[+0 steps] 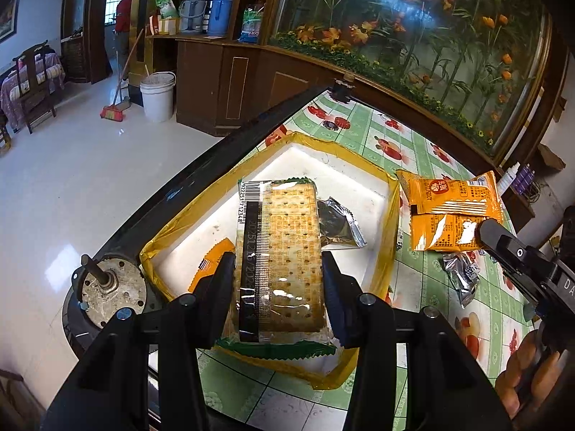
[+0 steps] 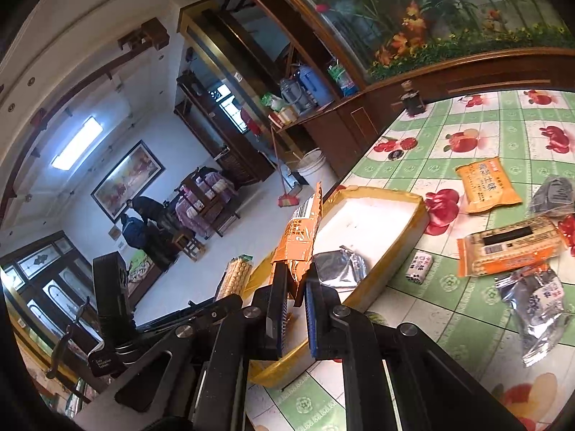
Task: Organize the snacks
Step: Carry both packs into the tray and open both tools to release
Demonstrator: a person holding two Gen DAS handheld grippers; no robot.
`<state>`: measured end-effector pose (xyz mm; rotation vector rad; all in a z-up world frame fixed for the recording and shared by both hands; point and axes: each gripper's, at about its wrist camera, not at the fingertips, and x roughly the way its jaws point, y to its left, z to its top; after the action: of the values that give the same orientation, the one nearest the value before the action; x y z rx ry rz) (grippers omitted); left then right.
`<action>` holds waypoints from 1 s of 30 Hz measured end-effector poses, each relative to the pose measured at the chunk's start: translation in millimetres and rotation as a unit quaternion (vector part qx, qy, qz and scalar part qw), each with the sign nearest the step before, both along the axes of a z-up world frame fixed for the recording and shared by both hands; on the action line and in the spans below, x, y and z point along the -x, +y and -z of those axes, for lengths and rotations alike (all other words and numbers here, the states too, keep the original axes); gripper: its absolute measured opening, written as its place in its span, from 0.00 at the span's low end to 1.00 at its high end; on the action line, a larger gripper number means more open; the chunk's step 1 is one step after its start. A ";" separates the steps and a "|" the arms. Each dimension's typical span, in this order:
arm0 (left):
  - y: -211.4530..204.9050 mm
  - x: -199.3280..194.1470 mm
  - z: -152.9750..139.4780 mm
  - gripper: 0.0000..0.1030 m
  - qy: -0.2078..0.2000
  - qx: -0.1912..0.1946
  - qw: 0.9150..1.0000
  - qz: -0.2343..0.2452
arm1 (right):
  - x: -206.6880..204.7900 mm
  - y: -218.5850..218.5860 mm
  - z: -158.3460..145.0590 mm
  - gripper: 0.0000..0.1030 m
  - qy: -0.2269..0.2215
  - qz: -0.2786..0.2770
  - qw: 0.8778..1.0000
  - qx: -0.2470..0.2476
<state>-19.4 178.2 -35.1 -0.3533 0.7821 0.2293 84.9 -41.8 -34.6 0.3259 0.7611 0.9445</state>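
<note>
Progress: partial. White tray [image 1: 359, 183] with yellow taped rim already holds a silver packet [image 1: 337, 226] and an orange packet [image 1: 212, 258]. Left gripper [image 1: 278, 287], jaws part-open, clamps a cracker pack [image 1: 280, 251] over the tray. Right gripper [image 2: 296, 298], jaws narrow, pinches an orange snack packet [image 2: 298, 237] beside the tray rim. Several packets [image 2: 510, 248] remain loose on the tablecloth [image 2: 467, 133].
</note>
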 end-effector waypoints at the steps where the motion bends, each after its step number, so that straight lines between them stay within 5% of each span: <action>1: 0.5 -0.4 0.9 0.43 0.001 0.000 1.000 -0.001 | -0.7 2.8 1.8 0.08 0.001 -0.002 1.000 0.002; 30: -9.1 -34.1 35.2 0.43 0.053 -0.004 0.998 0.025 | -68.1 87.1 56.4 0.08 0.016 0.005 0.997 0.081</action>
<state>14.7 169.0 -70.3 -0.3156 0.8938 0.2050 152.9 45.4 -91.0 0.2026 0.8593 0.8643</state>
